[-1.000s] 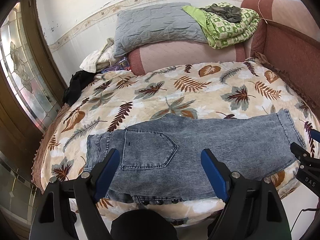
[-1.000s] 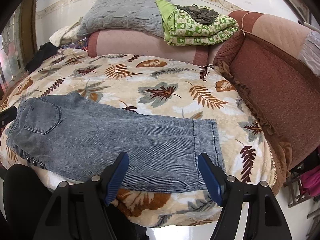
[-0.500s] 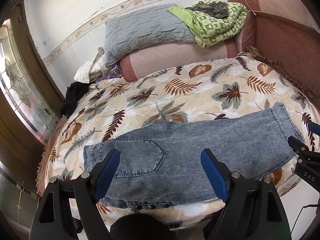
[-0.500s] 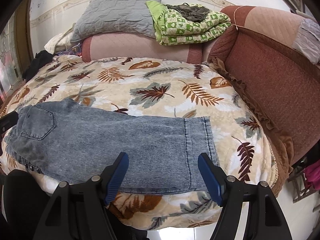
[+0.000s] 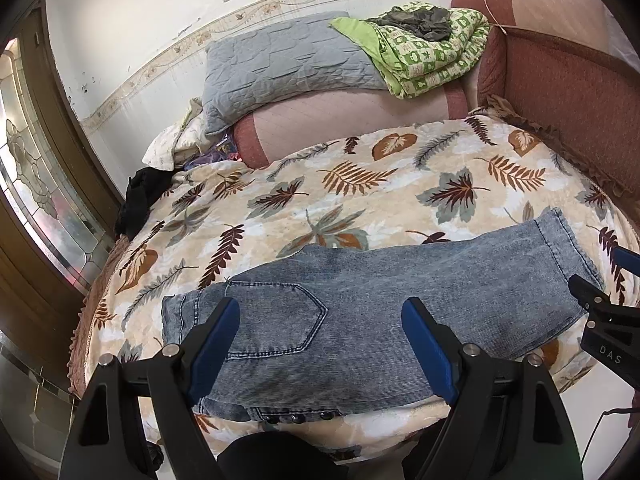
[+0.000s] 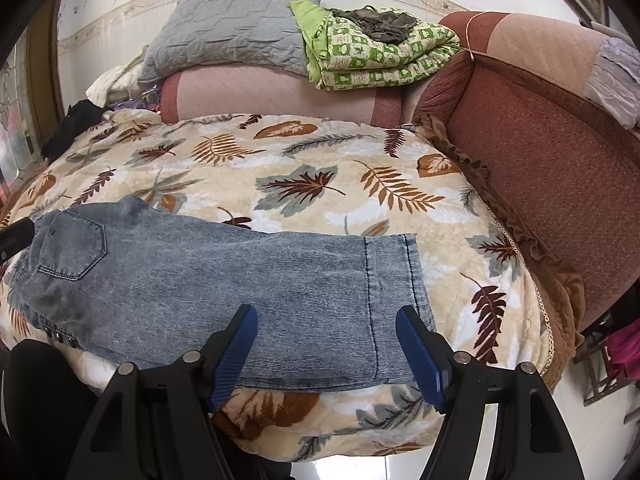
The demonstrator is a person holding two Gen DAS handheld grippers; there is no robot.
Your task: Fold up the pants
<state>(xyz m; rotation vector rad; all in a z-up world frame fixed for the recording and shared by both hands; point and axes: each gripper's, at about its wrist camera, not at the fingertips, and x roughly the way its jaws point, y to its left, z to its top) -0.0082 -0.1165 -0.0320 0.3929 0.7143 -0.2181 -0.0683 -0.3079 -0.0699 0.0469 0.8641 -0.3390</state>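
Grey-blue denim pants (image 5: 360, 312) (image 6: 208, 280) lie flat along the near edge of a bed, folded lengthwise, back pocket up, waist to the left and hem to the right. My left gripper (image 5: 320, 312) hovers open above the waist and pocket end, nothing between its blue fingers. Over the hem end my right gripper (image 6: 326, 316) stands open, also holding nothing. The right gripper's black body shows at the right edge of the left wrist view.
A leaf-print blanket (image 5: 360, 184) (image 6: 304, 160) covers the bed. At the back lie a grey pillow (image 5: 288, 60), a green quilt (image 5: 432, 56) and a pink bolster (image 6: 272, 92). A red-brown padded headboard (image 6: 540, 160) flanks the right. A glass door (image 5: 36, 184) stands left. Dark cloth (image 5: 140, 196) sits at the far left corner.
The left wrist view has shifted and rolled slightly, so the pants sit lower and tilted in it. Both grippers stay open; the pants have not moved.
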